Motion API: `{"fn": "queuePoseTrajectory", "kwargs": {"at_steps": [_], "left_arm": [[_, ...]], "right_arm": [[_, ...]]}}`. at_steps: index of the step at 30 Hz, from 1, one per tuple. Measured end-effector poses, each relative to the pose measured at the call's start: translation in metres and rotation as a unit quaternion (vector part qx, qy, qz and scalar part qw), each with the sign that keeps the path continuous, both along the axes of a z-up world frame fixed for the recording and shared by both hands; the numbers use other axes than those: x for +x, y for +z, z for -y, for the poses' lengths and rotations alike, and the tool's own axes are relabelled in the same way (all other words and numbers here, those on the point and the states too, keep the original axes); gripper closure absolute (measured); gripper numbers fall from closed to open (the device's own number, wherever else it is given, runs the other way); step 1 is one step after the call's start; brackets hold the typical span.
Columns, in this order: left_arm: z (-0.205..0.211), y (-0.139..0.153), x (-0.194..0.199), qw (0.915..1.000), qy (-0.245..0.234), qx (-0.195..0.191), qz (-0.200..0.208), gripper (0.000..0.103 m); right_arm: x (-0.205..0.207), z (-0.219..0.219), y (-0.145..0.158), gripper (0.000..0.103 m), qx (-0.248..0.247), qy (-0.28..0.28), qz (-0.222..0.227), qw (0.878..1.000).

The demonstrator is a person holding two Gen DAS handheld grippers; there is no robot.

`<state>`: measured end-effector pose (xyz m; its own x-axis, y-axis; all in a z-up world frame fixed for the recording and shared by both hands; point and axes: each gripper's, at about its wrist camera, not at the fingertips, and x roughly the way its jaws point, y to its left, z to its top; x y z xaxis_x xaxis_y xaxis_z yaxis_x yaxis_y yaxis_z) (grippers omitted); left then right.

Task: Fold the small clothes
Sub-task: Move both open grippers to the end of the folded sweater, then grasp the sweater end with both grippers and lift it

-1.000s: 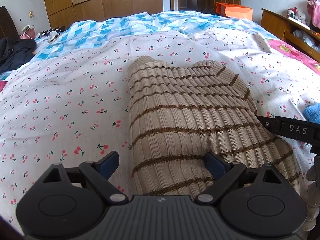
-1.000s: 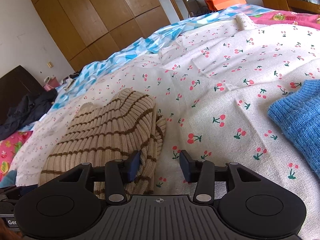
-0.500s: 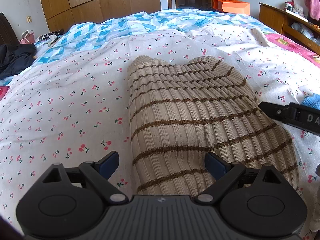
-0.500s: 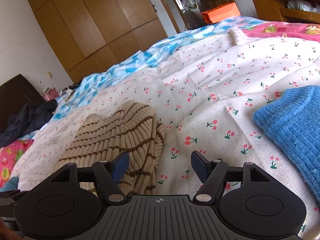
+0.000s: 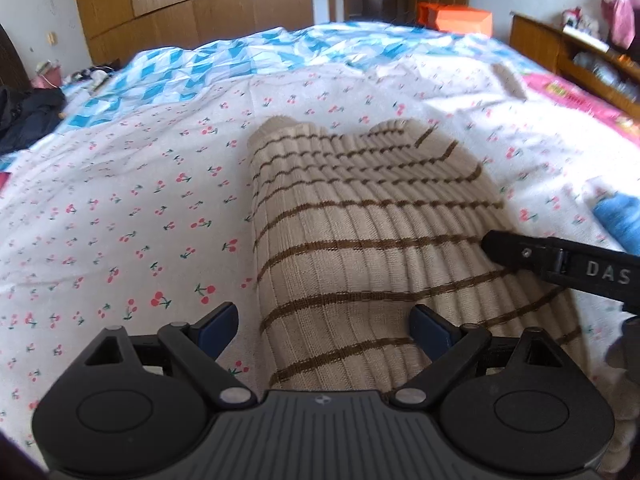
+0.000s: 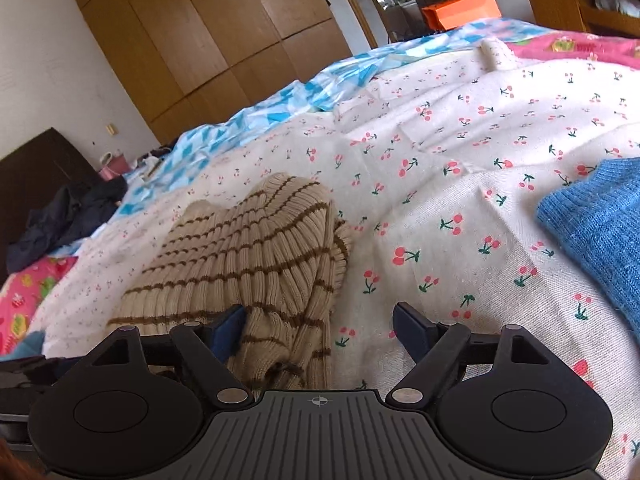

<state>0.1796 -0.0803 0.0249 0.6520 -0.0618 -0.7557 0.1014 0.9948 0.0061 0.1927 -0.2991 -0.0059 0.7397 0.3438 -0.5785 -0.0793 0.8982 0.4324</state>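
A beige ribbed sweater with brown stripes (image 5: pixel 360 220) lies folded lengthwise on the cherry-print sheet (image 5: pixel 120 220). My left gripper (image 5: pixel 324 326) is open, its fingers straddling the sweater's near left edge. My right gripper (image 6: pixel 320 328) is open at the sweater's near right edge (image 6: pixel 256 252); its left finger (image 6: pixel 230 326) rests against the knit. The right gripper's body (image 5: pixel 560 264) also shows in the left wrist view, lying across the sweater's right side.
A blue knit garment (image 6: pixel 596 220) lies on the sheet to the right. A blue-white quilt (image 5: pixel 240 68) covers the far bed. Dark clothes (image 5: pixel 24 116) lie far left. A wooden wardrobe (image 6: pixel 224 40) and dresser (image 5: pixel 576 52) stand beyond.
My right gripper has opened wide from a narrow gap and let the sweater edge go. My left gripper stays open and has drawn back slightly along the sweater.
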Motion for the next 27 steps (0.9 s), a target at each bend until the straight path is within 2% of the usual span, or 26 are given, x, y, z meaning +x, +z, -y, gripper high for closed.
{"fn": "queuePoseTrajectory", "kwargs": {"at_steps": [6, 10, 14, 21, 27], "left_arm": [[-0.033, 0.018, 0.007, 0.9958, 0.014, -0.085, 0.031, 0.005], [-0.051, 0.000, 0.031, 0.9889, 0.038, -0.143, 0.003, 0.005], [-0.059, -0.016, 0.041, 0.9787, 0.031, -0.202, -0.018, 0.005], [-0.074, -0.022, 0.046, 0.9689, -0.009, -0.246, -0.023, 0.005], [-0.063, -0.036, 0.074, 0.9594, -0.040, -0.276, -0.040, 0.002]], "right_arm": [[0.007, 0.007, -0.004, 0.020, 0.026, 0.007, -0.017, 0.999], [0.016, 0.009, -0.005, 0.020, 0.049, 0.004, -0.029, 0.998], [0.030, 0.009, -0.008, 0.020, 0.081, 0.025, -0.050, 0.995], [0.041, 0.012, -0.014, 0.020, 0.109, 0.046, -0.058, 0.991], [0.060, -0.001, -0.022, 0.021, 0.142, 0.057, -0.070, 0.986]]}}
